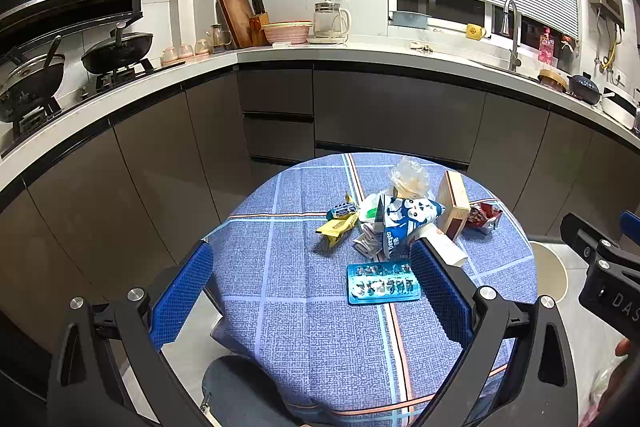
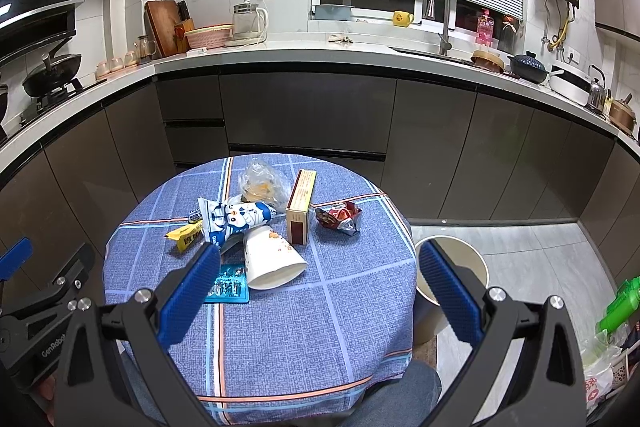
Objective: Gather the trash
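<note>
On round desk (image 2: 280,327), clustered mid-cloth: paper cup (image 2: 272,259), blister pack (image 1: 382,283), wrappers; bin (image 2: 472,267) beside desk edge for drops. Left tool (image 1: 308,291), right tool (image 2: 320,283): spread wide, empty, poised above for picking.

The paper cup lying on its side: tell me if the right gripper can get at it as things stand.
Probably yes. The right gripper is open and empty, and the paper cup lies just ahead of it with its open mouth toward the gripper. Nothing rests on the cup; only the blue-and-white wrapper crowds its far end.
</note>
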